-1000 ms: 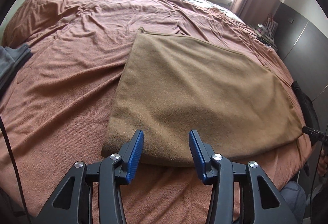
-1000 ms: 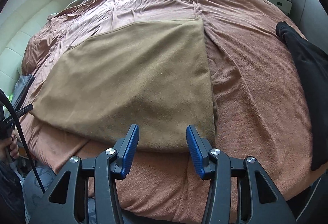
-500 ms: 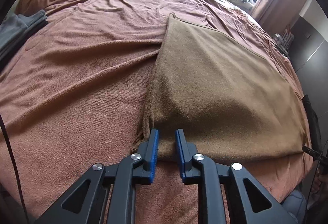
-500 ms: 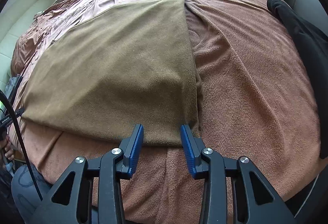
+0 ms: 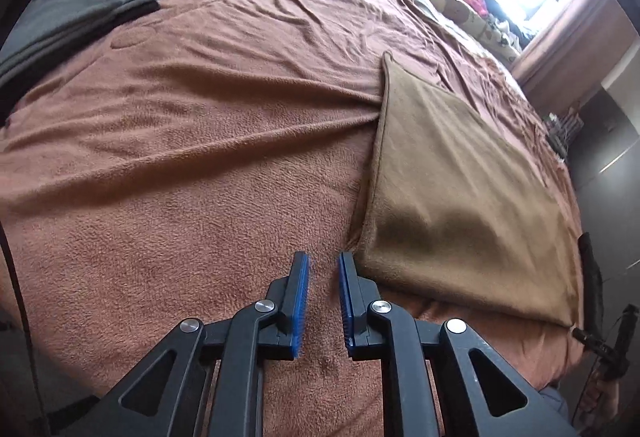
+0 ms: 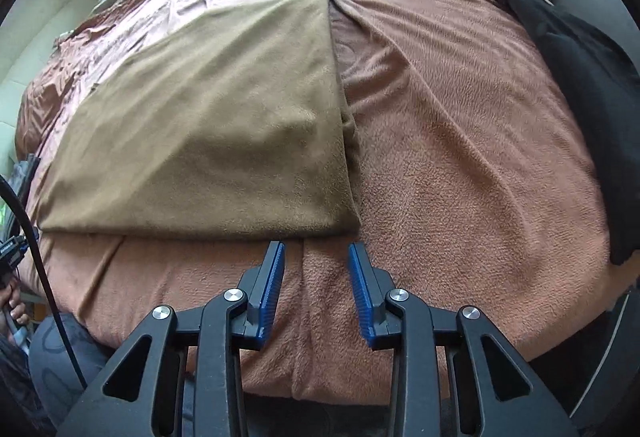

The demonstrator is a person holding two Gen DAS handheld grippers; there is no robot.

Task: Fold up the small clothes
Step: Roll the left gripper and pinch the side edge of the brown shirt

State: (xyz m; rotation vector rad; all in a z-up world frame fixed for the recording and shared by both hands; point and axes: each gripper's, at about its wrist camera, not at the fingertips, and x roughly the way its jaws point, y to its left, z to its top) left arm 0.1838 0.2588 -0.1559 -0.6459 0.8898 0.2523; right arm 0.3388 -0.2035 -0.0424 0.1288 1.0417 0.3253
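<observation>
Across the bedspread (image 6: 460,157) lies a flat tan cloth (image 6: 208,141); both jaws gape empty, right closing.

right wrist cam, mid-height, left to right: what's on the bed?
Tan folded cloth → bare stretch of rust-brown bed cover → black garment at the right edge.

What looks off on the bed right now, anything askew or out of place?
Nothing is spilled or damaged. The tan cloth lies flat on the rust bedspread, edges fairly straight. One oddity: the left hand-held gripper sits just off the cloth's near corner with only bedspread between its nearly closed jaws, no cloth.
</observation>
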